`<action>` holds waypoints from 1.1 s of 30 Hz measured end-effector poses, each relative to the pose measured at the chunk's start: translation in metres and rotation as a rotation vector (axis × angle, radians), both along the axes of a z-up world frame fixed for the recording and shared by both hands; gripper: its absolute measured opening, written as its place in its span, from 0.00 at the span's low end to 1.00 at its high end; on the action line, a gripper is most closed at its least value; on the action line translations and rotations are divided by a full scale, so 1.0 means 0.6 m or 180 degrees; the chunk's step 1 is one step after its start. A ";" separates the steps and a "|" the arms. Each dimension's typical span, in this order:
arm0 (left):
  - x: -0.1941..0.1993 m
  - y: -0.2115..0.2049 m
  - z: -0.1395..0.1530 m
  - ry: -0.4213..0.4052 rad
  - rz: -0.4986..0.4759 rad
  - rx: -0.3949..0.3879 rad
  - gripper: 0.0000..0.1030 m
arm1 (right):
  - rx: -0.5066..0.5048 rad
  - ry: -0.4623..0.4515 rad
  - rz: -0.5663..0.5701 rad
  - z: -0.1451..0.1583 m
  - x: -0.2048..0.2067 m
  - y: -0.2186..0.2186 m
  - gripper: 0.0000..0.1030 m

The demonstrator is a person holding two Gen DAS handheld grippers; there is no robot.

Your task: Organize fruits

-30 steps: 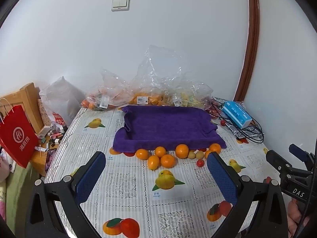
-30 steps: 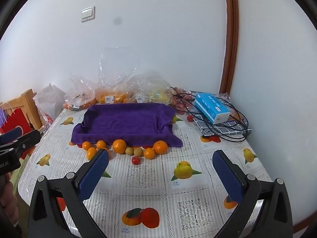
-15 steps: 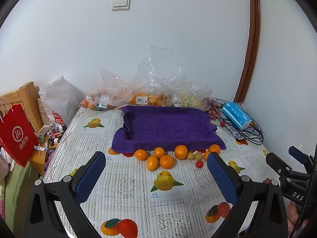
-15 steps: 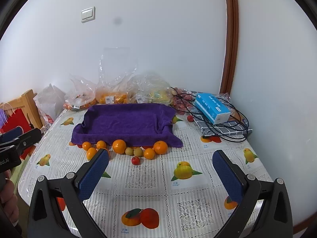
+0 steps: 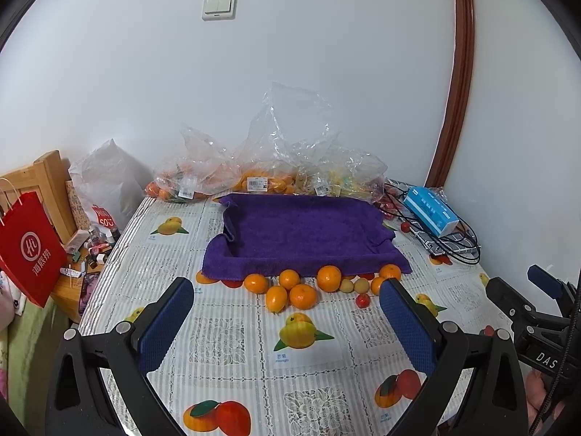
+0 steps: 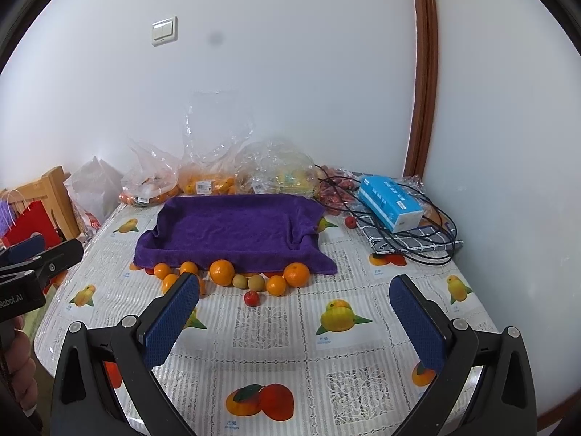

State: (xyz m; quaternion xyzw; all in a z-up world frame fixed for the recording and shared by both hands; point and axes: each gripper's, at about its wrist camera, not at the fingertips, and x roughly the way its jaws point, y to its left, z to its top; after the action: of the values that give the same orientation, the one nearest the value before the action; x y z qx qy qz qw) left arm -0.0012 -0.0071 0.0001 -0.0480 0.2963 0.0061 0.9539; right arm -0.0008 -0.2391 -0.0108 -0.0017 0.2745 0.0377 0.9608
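Left gripper (image 5: 287, 305), lower frame: jaws spread wide, nothing between them. Right gripper (image 6: 294, 298), lower frame: jaws likewise released, empty. Both hover over the fruit-print tablecloth (image 6: 276, 356), short of the fruit.

Mid-frame: loose oranges (image 5: 328, 278) in a row along the near edge of the purple towel-lined tray (image 5: 301, 232), with two small pale fruits (image 6: 247, 281) and a red cherry-sized fruit (image 6: 251, 298) just in front.

Risk (judgement): round fruits touch one another; closing on one may nudge its neighbours and set them rolling toward the table edge. The small red one could slip out of wide pads.

Tray: empty. Upper centre, against the wall: clear plastic bags (image 5: 261, 178) holding more oranges.
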 end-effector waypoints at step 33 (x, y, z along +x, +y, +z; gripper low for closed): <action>0.004 0.007 -0.006 0.0039 -0.0013 -0.0057 1.00 | 0.0036 -0.0029 -0.0021 0.001 -0.006 -0.002 1.00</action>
State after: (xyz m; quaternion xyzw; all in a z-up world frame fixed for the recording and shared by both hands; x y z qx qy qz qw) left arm 0.0012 -0.0032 -0.0037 -0.0559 0.3023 0.0018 0.9516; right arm -0.0042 -0.2402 -0.0101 0.0044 0.2699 0.0360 0.9622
